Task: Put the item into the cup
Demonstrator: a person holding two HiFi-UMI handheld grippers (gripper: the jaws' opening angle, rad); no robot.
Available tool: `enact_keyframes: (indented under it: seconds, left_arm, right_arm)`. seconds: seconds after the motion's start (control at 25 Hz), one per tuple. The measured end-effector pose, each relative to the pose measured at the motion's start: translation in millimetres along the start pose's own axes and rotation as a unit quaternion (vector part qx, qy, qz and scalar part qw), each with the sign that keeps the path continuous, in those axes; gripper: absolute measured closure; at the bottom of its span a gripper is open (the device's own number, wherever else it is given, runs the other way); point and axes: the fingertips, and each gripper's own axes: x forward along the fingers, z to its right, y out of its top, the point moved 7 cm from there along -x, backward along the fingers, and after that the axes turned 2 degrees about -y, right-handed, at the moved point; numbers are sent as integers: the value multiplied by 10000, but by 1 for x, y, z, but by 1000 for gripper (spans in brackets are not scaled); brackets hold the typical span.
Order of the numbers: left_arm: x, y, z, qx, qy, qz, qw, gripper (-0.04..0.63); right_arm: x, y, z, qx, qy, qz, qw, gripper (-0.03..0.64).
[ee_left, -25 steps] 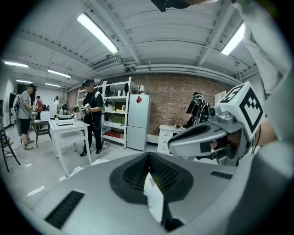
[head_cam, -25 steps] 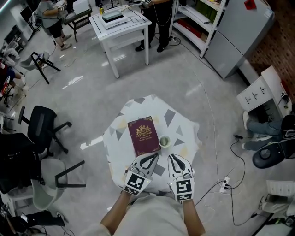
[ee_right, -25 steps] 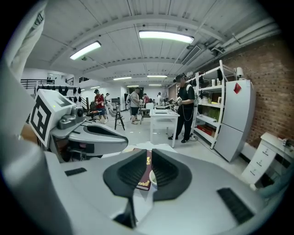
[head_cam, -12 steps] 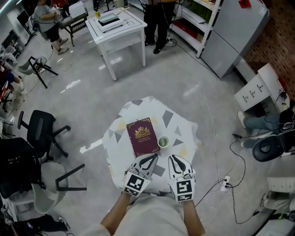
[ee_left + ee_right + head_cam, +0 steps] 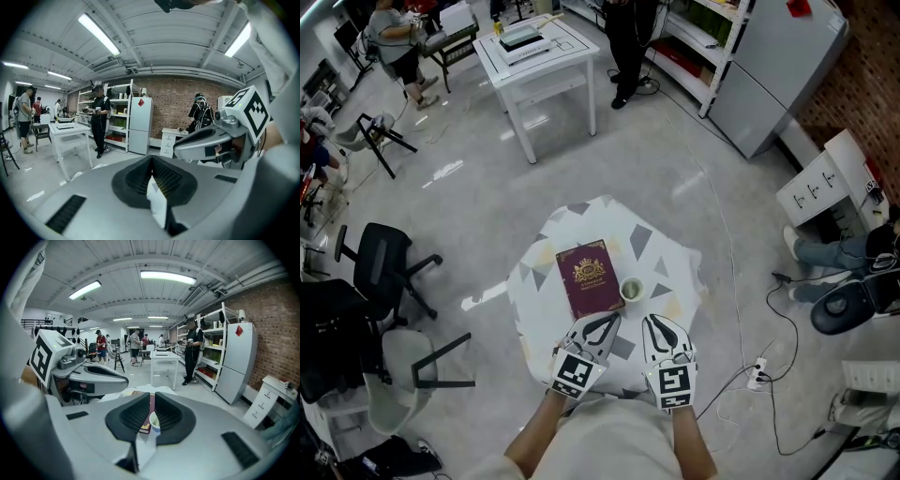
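Observation:
A small white cup (image 5: 632,289) stands on a little table with a patterned cloth (image 5: 670,253), just right of a maroon book (image 5: 589,277) with a gold crest. My left gripper (image 5: 614,321) is shut and holds nothing, its tips at the book's near edge. My right gripper (image 5: 651,322) is also shut and holds nothing, just short of the cup. In the right gripper view the cup (image 5: 153,421) and the book (image 5: 144,427) show through the slit between the jaws. The left gripper view shows only cloth beyond the shut left gripper (image 5: 151,161). No loose small item is visible.
A white work table (image 5: 539,52) stands far behind, with people near it. Black office chairs (image 5: 380,267) are at the left, a grey cabinet (image 5: 773,66) at the back right. Cables and a power strip (image 5: 757,375) lie on the floor at the right.
Both grippers, the book and the cup have kept their places. Only the head view has shifted slightly.

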Motion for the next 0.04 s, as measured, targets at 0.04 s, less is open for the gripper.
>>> enact_keyframes:
  seconds: [0.04]
  left_arm:
    - [0, 0, 0, -1, 2, -1, 10000, 583]
  right_arm:
    - [1, 0, 0, -1, 0, -2, 10000, 584]
